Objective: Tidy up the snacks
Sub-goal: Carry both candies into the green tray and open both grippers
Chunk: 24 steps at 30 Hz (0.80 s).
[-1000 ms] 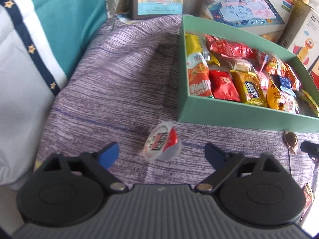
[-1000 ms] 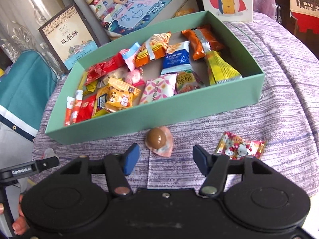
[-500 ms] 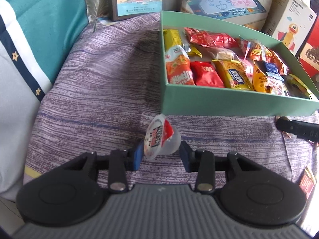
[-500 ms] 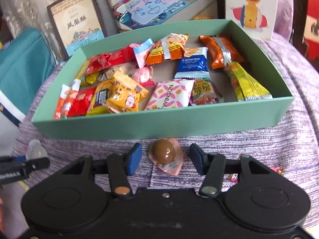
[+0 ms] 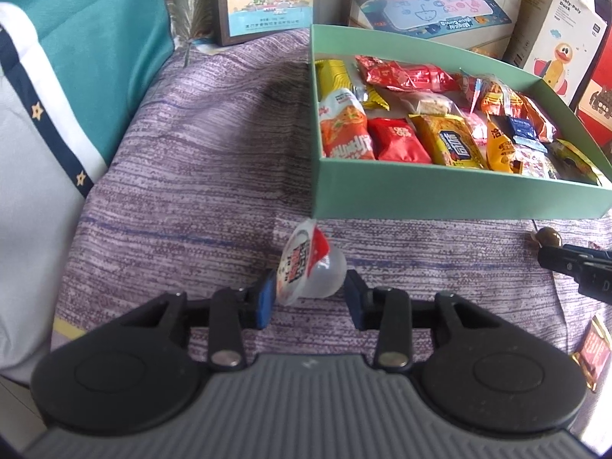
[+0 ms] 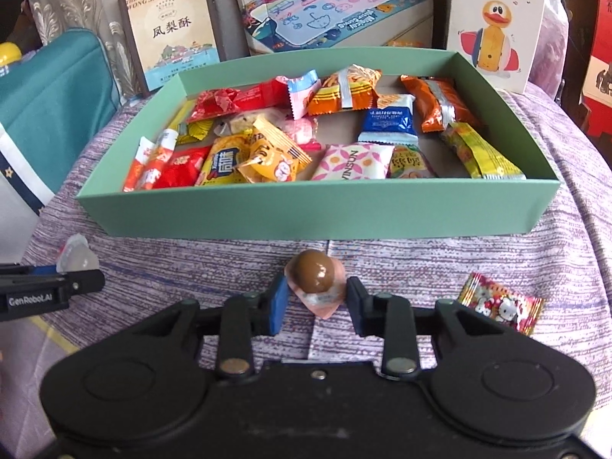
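Purple woven cloth (image 6: 440,260) (toy boxes (image 6: 329,4) behind).

A small clear jelly cup (image 5: 311,267) with a red-and-white foil lid lies tipped on its side on the purple cloth, just in front of the green box (image 6: 306,214). A brown chocolate ball (image 6: 314,276) in a pink wrapper lies before the box's front wall, and a Hello Kitty candy packet (image 6: 501,306) lies flat near it. The open box holds many bright snack packets.
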### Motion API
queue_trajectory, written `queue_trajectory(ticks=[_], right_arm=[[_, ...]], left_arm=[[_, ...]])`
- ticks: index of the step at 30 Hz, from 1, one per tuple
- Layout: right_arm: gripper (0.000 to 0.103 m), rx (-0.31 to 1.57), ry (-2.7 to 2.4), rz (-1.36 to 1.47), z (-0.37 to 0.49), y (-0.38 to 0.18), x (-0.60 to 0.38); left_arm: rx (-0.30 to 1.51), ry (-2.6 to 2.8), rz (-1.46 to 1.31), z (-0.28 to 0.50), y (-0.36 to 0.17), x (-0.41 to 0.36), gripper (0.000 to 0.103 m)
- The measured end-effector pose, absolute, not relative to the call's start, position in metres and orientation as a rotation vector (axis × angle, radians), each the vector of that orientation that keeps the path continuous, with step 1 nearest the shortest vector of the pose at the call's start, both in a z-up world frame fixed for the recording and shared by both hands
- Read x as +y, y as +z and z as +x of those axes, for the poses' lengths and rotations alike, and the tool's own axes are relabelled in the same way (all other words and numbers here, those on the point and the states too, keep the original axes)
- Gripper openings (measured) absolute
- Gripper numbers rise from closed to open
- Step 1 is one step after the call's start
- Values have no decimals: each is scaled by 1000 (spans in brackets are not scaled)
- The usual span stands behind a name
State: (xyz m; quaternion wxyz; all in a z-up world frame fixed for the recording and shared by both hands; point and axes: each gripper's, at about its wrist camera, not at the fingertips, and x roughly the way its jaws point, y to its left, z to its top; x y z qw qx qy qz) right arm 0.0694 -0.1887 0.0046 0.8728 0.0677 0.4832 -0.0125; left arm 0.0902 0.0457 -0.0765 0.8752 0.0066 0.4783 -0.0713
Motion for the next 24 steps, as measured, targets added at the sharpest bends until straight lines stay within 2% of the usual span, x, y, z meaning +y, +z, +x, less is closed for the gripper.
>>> queue_trajectory(ticks=[15,24], right_arm=[[32,943,47,229,46,51,-195],[32,863,30,269,79,87,-222]], left_arm=[[933,-297,-6,55,-29,25,37],[844,-309,0,100,10,0,37]])
